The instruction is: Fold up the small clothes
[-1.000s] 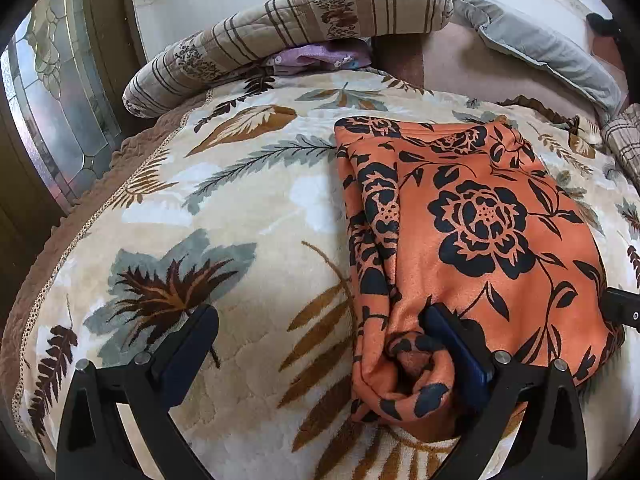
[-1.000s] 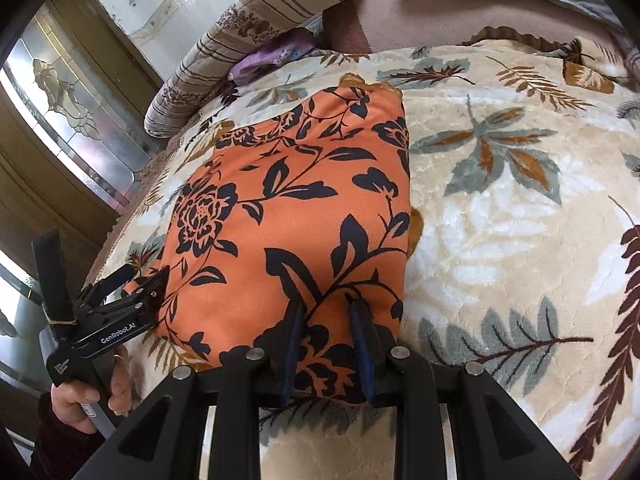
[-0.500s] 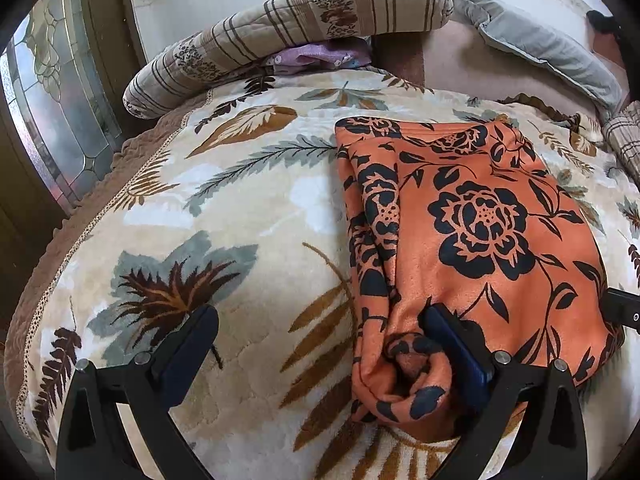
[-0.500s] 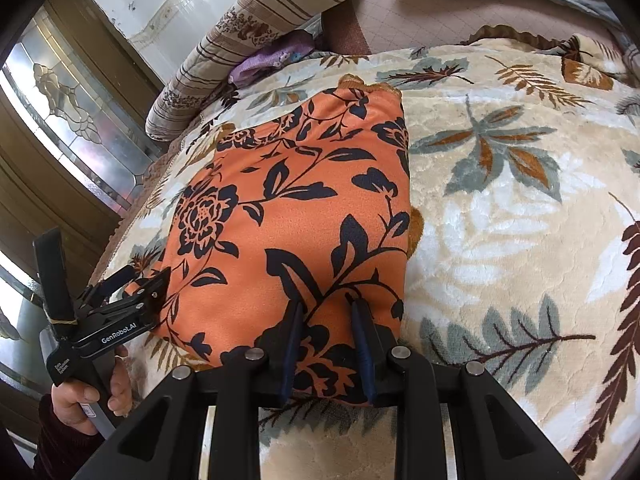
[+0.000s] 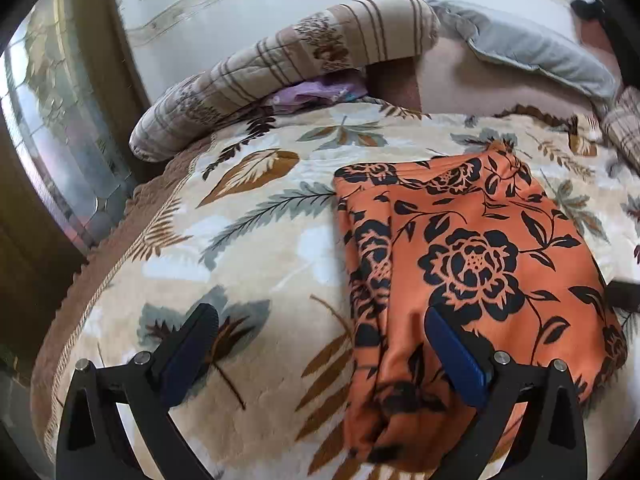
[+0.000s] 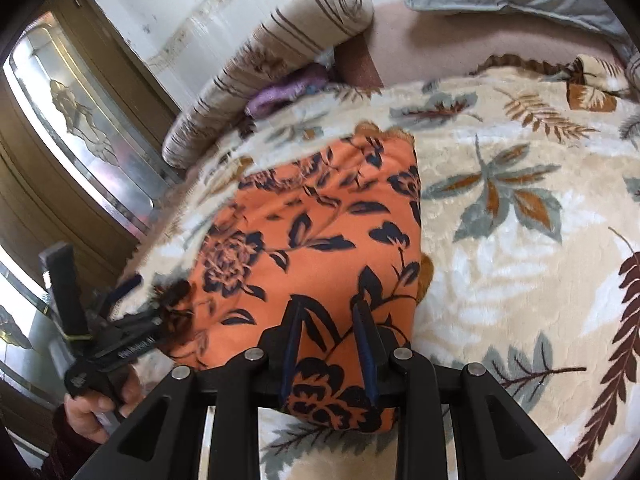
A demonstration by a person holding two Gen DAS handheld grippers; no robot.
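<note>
An orange garment with a black flower print lies folded on the leaf-patterned blanket. My left gripper is open wide at the garment's near left corner, the right finger resting on the cloth, the left finger over the blanket. My right gripper is shut on the garment's near right edge, the cloth pinched between the blue pads. The left gripper also shows in the right wrist view, at the garment's left corner.
A striped rolled quilt and a purple cloth lie at the head of the bed. A grey pillow sits at the back right. A glass-panelled door stands to the left, past the bed's edge.
Both grippers have risen and tilted, so the views now blur. The bunched cloth roll at the left gripper's near corner has flattened out. The right gripper still holds the edge.
</note>
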